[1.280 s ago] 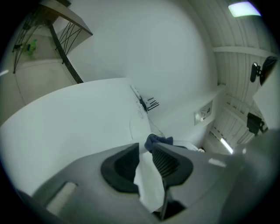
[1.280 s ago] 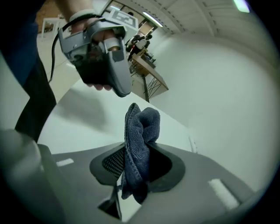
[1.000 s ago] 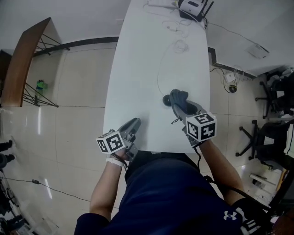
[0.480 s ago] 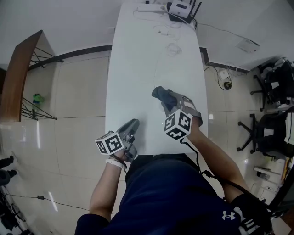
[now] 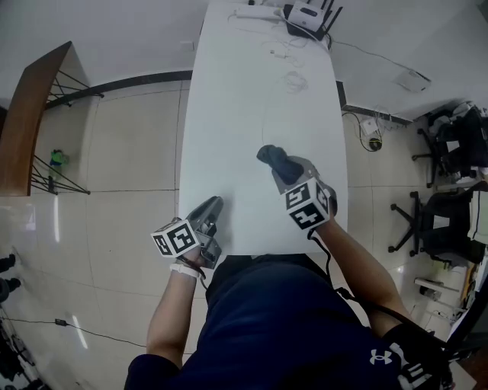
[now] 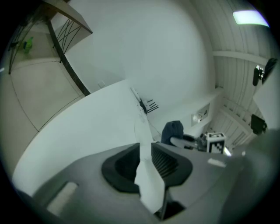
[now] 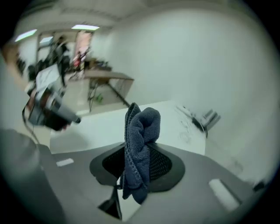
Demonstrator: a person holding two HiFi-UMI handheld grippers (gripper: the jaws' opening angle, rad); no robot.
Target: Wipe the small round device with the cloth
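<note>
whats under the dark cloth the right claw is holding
Only white table shows around the cloth in the right claw. Whatever lies beneath is covered; no round device is visible.

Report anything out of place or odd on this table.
Nothing spilled or broken. One oddity: no small round device shows in any view; the right gripper, shut on a bunched dark cloth, may be hiding it. Loose cables lie coiled near the router at the table's far end.

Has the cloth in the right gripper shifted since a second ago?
Yes. The cloth, in the right gripper, moved left across the table, away from its right edge.
</note>
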